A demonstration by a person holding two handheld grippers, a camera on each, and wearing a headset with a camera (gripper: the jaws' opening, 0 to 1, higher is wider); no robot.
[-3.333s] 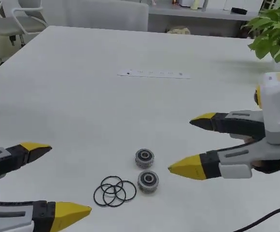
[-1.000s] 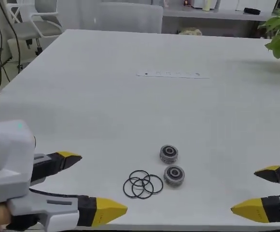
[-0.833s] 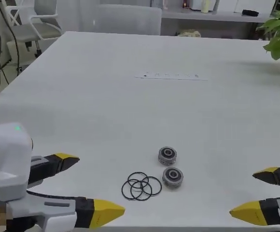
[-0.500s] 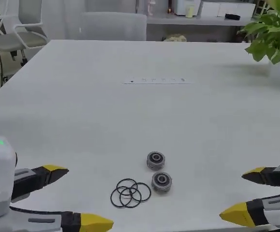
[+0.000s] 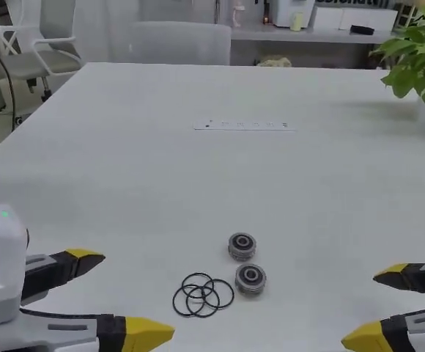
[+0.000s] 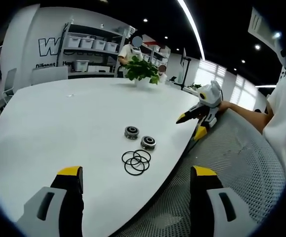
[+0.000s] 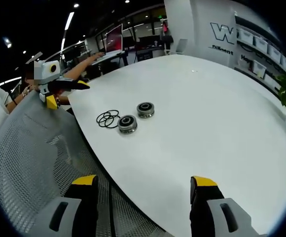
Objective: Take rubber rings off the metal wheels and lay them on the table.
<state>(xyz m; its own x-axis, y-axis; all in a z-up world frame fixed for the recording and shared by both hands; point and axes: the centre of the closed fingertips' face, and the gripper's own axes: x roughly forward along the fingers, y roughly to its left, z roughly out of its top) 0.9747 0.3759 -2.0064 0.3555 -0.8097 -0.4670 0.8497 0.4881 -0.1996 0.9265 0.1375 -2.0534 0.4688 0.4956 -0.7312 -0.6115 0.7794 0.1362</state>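
Two metal wheels (image 5: 242, 246) stand side by side on the white table (image 5: 198, 169). Loose black rubber rings (image 5: 202, 295) lie overlapping just left of the nearer wheel. The left tongs (image 5: 124, 295) and right tongs (image 5: 368, 308) hover well apart on either side of the wheels, both gaping wide and holding nothing.

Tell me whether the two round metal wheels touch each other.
Apart. The left gripper view shows a strip of bare white table between the farther round metal wheel and the nearer round metal wheel.
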